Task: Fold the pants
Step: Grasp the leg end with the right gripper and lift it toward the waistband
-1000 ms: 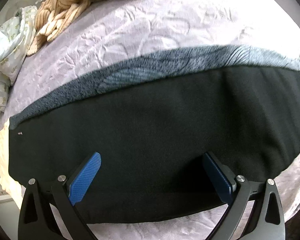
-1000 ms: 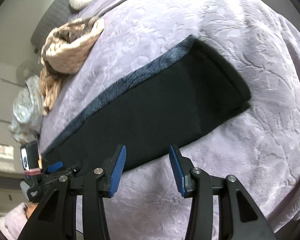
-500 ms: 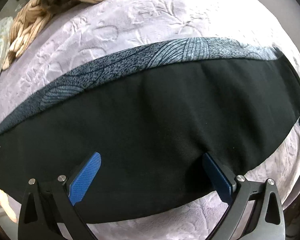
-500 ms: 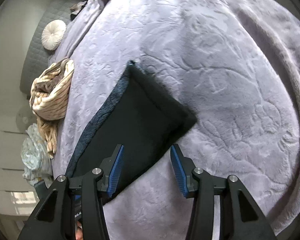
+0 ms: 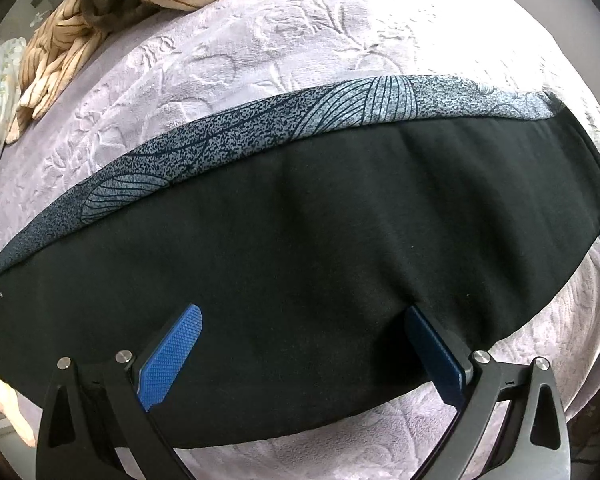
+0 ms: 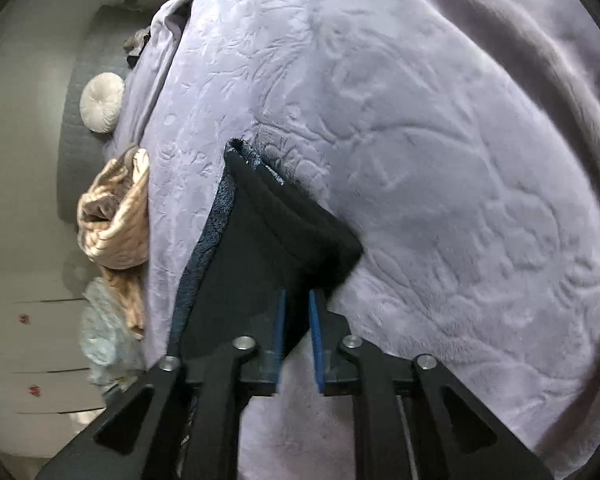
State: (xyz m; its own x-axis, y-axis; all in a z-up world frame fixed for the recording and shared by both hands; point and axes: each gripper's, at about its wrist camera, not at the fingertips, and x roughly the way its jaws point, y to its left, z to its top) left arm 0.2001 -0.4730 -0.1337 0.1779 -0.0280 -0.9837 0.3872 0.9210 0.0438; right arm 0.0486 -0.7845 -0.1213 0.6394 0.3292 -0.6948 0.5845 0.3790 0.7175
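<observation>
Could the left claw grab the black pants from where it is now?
Probably yes. The left claw hangs wide open directly over the black pants, which lie flat on the purple blanket, and nothing sits between them. The flat fabric may be hard to pinch, though.

Pants (image 5: 300, 248): black fleece-like fabric with a grey-blue patterned band of fine line motifs along the upper edge. Folded lengthwise into a long flat strip, lying across the middle of the left wrist view from lower left to right edge. In the right wrist view, one narrow end (image 6: 268, 248) sits at frame centre, its far corner slightly raised.
</observation>
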